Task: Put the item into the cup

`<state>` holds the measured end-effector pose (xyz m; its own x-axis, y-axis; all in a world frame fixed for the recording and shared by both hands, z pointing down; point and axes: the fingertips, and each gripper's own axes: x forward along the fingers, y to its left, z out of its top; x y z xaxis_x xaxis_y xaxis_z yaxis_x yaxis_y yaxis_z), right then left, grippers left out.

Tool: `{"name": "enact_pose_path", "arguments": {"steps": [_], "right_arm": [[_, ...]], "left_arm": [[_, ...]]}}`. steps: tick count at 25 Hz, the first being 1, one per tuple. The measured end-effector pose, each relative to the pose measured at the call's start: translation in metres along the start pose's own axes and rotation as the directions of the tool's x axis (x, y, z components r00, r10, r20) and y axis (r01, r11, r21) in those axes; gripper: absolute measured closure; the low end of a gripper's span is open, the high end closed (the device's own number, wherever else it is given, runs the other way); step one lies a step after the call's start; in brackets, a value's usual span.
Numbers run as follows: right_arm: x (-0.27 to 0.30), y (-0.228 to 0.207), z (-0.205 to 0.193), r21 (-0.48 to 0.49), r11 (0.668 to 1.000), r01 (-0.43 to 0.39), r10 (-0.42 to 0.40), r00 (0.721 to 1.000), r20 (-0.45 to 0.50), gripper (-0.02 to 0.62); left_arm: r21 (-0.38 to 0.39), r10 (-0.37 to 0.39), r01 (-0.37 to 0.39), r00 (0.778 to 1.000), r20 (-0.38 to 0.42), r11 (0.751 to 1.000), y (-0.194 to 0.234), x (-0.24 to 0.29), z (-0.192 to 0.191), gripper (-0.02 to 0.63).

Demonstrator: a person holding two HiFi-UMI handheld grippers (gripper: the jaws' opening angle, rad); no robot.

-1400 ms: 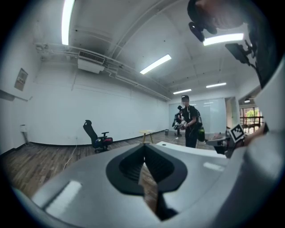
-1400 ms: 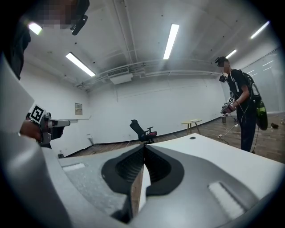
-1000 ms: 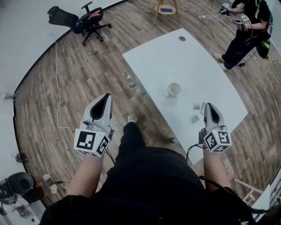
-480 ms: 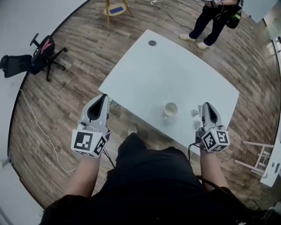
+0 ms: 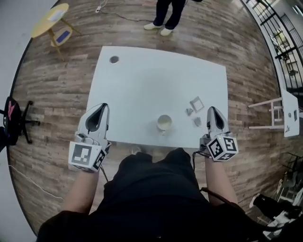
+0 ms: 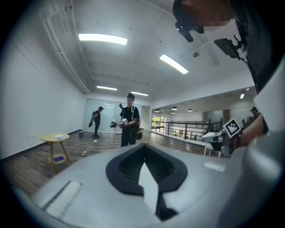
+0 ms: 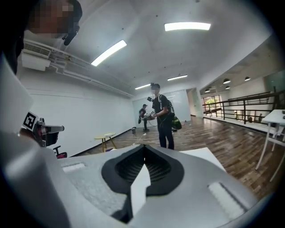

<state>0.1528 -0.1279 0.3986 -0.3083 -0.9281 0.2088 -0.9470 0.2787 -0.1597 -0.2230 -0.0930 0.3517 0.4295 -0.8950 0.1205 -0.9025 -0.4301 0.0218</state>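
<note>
Markings: only black-and-white square code patterns on the left cube (image 5: 86,156) and right cube (image 5: 221,147). No legible words or brands anywhere.

Left gripper (image 5: 102,107): jaws together, nothing between them. Held over the near left edge of the bench (image 5: 142,80), tip pointing far.

Right gripper (image 5: 211,109): jaws together too, empty. Over the near right part of the bench.

Cup (image 5: 164,124): upright on the bench near its near edge, between the two grippers. Pale inside, contents unclear.

Small grey items (image 5: 196,103): on the bench right of the cup, outside it, just left of the right gripper's tip. One square flat piece and two smaller bits, too small to identify.

Round grommet (image 5: 114,59) in the far left of the bench.

Cut off or hard to read:
- Standing person (image 5: 168,14) at the far side, legs only in the head view.
- Yellow side table (image 5: 52,19), far left.
- Office chair (image 5: 12,118), clipped at the left edge.
- White stool (image 5: 272,113), right.
</note>
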Motion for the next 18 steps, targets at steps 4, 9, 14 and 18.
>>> {"name": "enact_pose_path", "arguments": {"steps": [4,9,14,18], "right_arm": [[-0.028,-0.022,-0.004,-0.018,0.994,0.105,-0.105,0.994,-0.002,0.594],[-0.047,-0.044,-0.029,-0.047,0.986,0.160,-0.163,0.985,-0.048,0.594],[-0.048,-0.058,-0.066,-0.073,0.988,0.136,-0.143,0.983,-0.113,0.594],[-0.042,-0.066,-0.102,-0.078,0.992,0.098,-0.112,0.973,-0.202,0.594]], "left_arm": [[0.008,-0.093,0.093,0.995,0.032,0.996,-0.017,0.034,0.013,0.607],[0.018,-0.144,0.143,0.988,0.055,0.990,-0.041,0.059,0.022,0.607],[0.008,-0.130,0.129,0.991,0.031,0.992,-0.058,0.069,0.020,0.607],[0.047,-0.111,0.111,0.994,0.010,0.993,-0.070,0.076,0.028,0.607]]}}
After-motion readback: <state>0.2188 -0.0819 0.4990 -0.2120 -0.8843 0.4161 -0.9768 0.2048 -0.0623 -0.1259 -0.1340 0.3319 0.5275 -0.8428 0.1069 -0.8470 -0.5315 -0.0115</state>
